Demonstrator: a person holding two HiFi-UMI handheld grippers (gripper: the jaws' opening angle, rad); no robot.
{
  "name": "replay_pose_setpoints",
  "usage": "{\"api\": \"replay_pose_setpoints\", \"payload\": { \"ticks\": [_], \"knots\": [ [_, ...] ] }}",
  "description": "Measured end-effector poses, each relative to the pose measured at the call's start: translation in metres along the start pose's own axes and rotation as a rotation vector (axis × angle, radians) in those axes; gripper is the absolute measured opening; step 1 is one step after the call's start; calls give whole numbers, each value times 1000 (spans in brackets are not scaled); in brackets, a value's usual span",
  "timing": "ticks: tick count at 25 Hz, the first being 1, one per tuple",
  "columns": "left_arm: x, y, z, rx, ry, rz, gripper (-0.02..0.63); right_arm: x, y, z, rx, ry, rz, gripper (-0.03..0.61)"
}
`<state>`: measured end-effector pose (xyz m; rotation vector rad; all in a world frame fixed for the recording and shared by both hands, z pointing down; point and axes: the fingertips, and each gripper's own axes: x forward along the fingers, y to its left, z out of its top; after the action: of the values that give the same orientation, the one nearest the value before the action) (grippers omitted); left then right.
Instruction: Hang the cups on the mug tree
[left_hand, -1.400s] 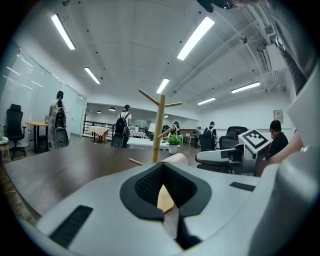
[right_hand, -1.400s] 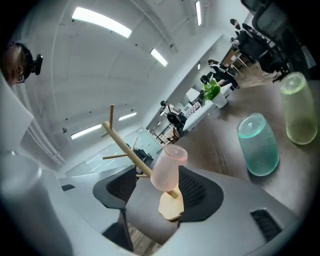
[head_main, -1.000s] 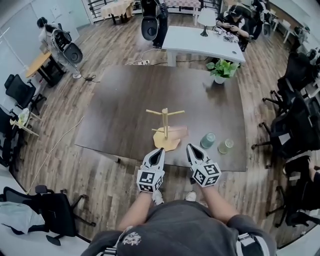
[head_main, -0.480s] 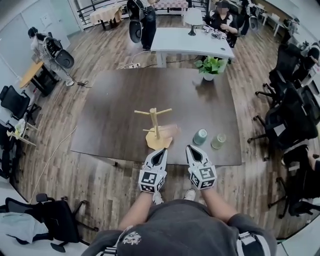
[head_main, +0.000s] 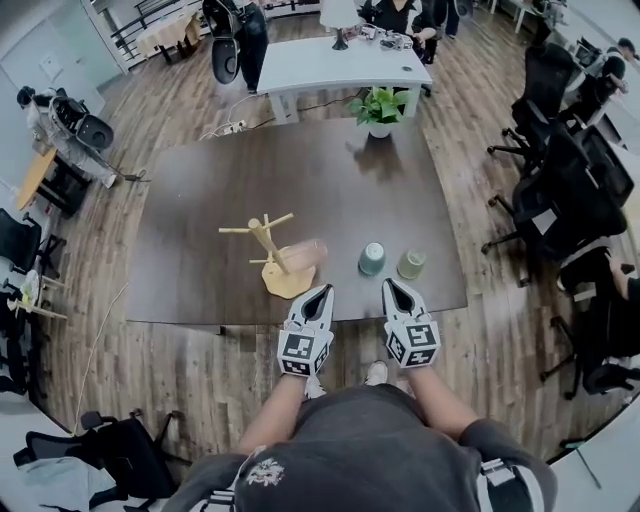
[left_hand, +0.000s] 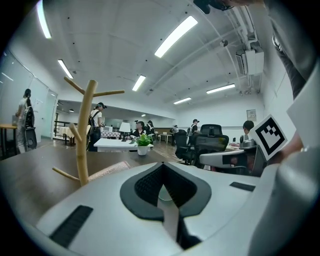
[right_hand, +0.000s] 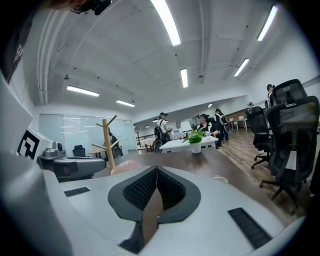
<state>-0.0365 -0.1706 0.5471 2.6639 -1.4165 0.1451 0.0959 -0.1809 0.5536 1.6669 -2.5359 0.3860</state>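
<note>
left claw (head_main: 321, 291) closed | right claw (head_main: 393, 286) closed | pink cup (head_main: 305, 255) beside mug tree (head_main: 268, 240) | potted plant (head_main: 378, 104) beyond

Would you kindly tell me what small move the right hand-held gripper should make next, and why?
Probably open the right hand-held gripper and ease it toward the pale green cup: its jaws are shut and empty, that cup stands nearest ahead, and the mug tree holds none.

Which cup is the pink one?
Look at the big dark table. Near its front edge stands a wooden mug tree, and the pink cup is right by its base. Only it is pink; the teal cup and pale green cup stand farther right.
</note>
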Motion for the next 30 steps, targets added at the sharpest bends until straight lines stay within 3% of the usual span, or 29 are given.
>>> {"api": "replay_pose_setpoints", "payload": {
  "ticks": [8,21,30],
  "knots": [
    [56,-46,-5,5,14,-58,0,-14,-68,-10,-54,24,-76,26],
    [119,-90,-20,-2,19,-67,0,-10,-139,-44,-121,127,-78,31],
    [128,-92,-32,-19,32,-37,0,8,-155,-71,-105,217,-32,297]
  ]
}}
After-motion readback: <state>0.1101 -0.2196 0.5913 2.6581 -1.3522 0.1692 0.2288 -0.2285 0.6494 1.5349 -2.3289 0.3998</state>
